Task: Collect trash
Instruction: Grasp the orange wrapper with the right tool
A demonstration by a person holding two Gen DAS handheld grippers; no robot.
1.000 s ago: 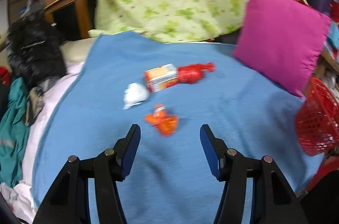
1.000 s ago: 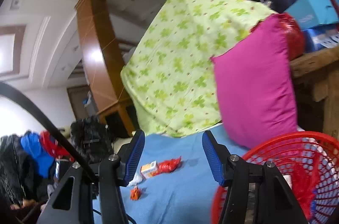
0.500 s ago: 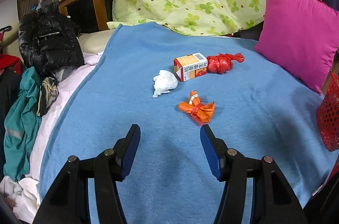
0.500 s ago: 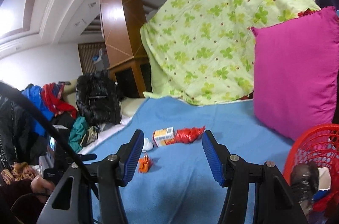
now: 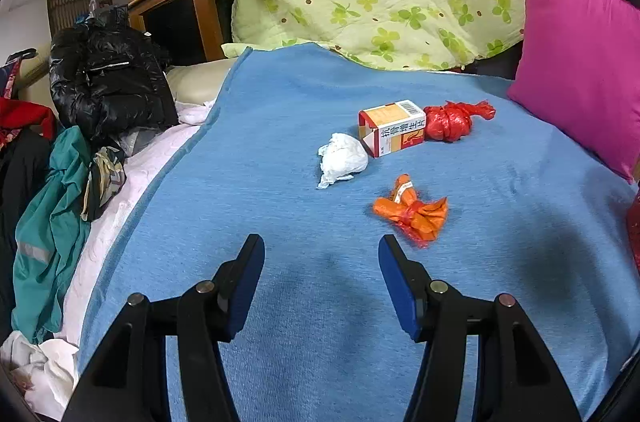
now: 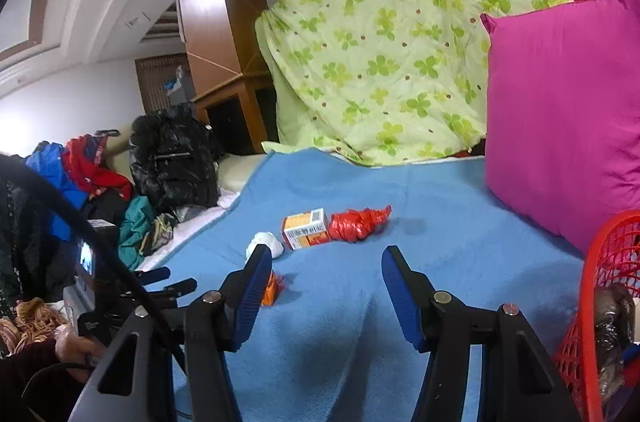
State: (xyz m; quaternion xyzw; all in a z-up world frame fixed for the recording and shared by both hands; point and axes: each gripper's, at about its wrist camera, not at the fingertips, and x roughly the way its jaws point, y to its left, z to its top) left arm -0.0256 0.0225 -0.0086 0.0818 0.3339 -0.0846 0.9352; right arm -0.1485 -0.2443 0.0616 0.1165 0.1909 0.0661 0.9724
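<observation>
The orange wrapper (image 5: pixel 412 212) lies on the blue blanket (image 5: pixel 280 126) just ahead and to the right of the left tool (image 5: pixel 321 266), long axis crosswise to its released, empty jaws, nearer to it than to the likewise released right tool (image 6: pixel 327 272).

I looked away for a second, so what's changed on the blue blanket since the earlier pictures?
Both grippers swung in toward the trash: the left gripper closed on the orange wrapper, the right gripper turned from the red basket toward the carton. Both are open and empty. No trash has moved.
</observation>
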